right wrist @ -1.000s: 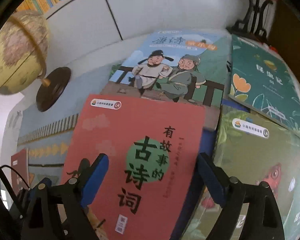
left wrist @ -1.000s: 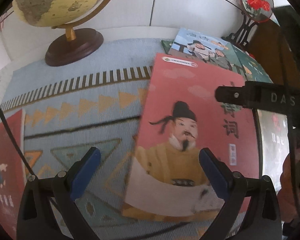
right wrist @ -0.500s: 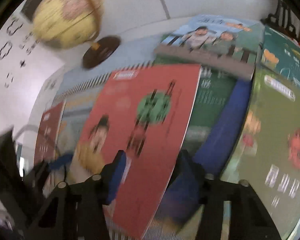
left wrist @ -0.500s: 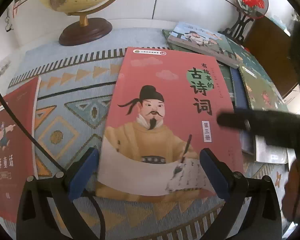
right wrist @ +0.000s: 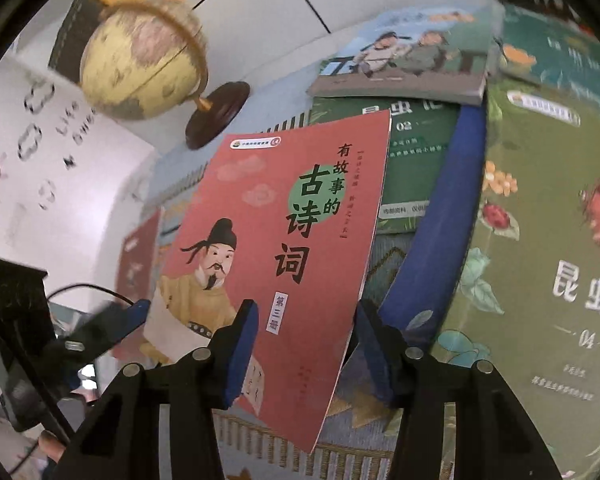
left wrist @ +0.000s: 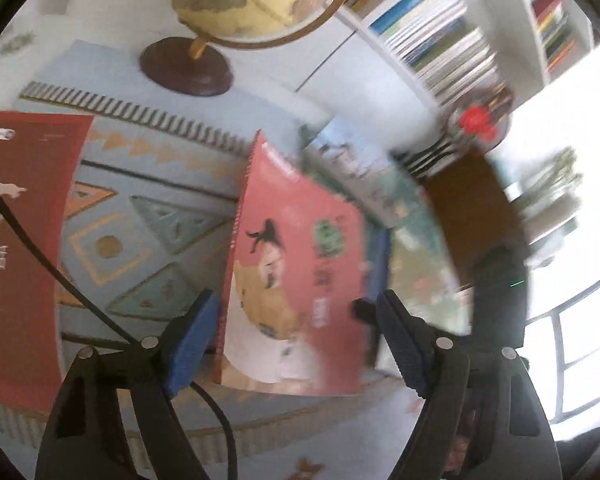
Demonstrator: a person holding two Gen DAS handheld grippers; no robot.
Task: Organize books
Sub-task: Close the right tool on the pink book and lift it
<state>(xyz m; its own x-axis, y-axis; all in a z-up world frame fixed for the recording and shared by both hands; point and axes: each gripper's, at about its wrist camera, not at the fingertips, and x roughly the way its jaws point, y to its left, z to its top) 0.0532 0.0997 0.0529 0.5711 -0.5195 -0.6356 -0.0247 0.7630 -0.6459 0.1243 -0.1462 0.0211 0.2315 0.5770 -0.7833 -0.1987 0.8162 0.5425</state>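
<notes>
A red poetry book (right wrist: 284, 240) with a man in a yellow robe on its cover is lifted off the patterned cloth and tilted. My right gripper (right wrist: 305, 312) is shut on its lower right edge, one pad on the cover and the other behind. In the left wrist view the same red poetry book (left wrist: 296, 280) stands on edge between the fingers of my left gripper (left wrist: 296, 304). Those jaws are closing, and a small gap shows at each pad. The left gripper (right wrist: 116, 320) also shows beside the book's left edge in the right wrist view.
A dark red book (left wrist: 20, 240) lies on the cloth (left wrist: 140, 220) at the left. A blue-covered book (right wrist: 412, 60) and green insect books (right wrist: 540, 240) overlap at the right. A globe (left wrist: 252, 0) stands behind, with a bookshelf (left wrist: 440, 48) and a red ornament (left wrist: 476, 124) beyond.
The red book went from flat on the cloth to raised and tilted on edge. The right gripper closed on its edge. The left gripper rolled, rose, and its jaws narrowed around the book.
</notes>
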